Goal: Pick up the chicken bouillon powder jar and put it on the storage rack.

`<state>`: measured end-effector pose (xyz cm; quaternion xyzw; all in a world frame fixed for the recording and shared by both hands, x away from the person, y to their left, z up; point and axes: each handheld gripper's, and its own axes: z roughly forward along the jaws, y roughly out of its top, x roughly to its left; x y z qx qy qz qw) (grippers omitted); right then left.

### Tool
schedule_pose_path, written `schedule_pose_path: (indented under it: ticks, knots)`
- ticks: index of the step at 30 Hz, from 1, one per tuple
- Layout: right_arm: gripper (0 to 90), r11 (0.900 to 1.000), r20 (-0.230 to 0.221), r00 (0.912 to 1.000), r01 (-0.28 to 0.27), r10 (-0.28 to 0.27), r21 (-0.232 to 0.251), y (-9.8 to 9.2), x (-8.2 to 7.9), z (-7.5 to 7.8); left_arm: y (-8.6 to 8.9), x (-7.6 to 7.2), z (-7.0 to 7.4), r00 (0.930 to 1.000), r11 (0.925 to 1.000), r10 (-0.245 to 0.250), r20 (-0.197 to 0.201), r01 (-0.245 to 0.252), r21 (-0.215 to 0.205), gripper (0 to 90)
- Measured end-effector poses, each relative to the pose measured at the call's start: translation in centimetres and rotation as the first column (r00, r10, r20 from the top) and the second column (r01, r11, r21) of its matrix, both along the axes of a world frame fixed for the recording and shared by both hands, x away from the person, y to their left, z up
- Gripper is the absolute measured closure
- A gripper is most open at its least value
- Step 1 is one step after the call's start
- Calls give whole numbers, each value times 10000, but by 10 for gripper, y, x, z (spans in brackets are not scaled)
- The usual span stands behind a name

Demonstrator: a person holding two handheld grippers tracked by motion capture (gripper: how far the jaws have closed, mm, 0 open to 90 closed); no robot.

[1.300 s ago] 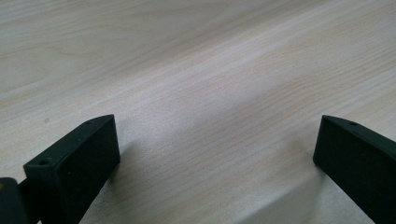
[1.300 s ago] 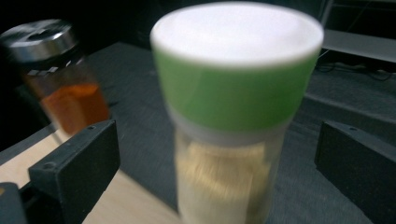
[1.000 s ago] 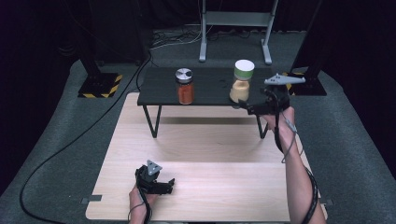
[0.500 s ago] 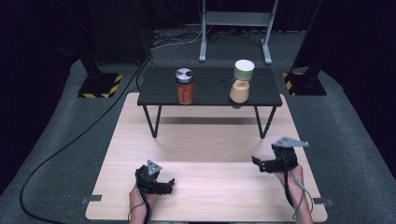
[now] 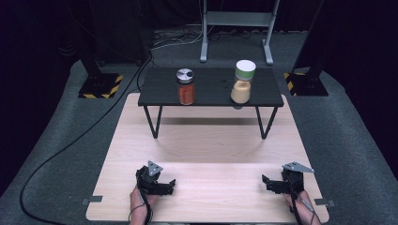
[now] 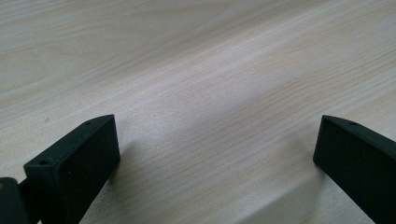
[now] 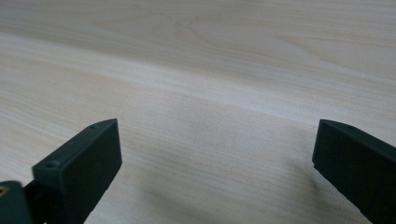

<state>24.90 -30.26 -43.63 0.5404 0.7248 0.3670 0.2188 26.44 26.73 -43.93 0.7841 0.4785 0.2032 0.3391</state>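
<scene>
**Both grippers parked, jars on the shelf**

High view: my left gripper [image 5: 164,186] and right gripper [image 5: 271,183] rest apart on the board [image 5: 211,150]; two jars [image 5: 186,87] stand on the far black table [image 5: 211,93].

Gripper views: jaws spread wide, holding nothing, over bare wood, likely idle.

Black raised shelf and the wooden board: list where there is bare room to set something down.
Free: the black shelf left of the orange jar, the gap between it and the green-banded jar, and the wooden board between the shelf legs and both grippers. Nowhere crowded.

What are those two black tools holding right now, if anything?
Nothing. The left tool and the right tool are both open above the bare wooden table. Both jars stand untouched on the black stand.
</scene>
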Motion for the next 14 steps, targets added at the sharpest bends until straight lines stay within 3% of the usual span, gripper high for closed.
schedule_pose_path:
  ticks: [8, 14]
  knots:
    - [17, 9988, -392, 9990, -234, 217, -440, 7, 8, 5, 0, 0, 0, 10000, 10000, 4, -1, -4, -3, 3]
    - [0, 9910, -408, 9916, -1245, 1226, -494, -1, 10, 6, 0, 0, 0, 10000, 10000, -19, -5, 19, 22, 3]
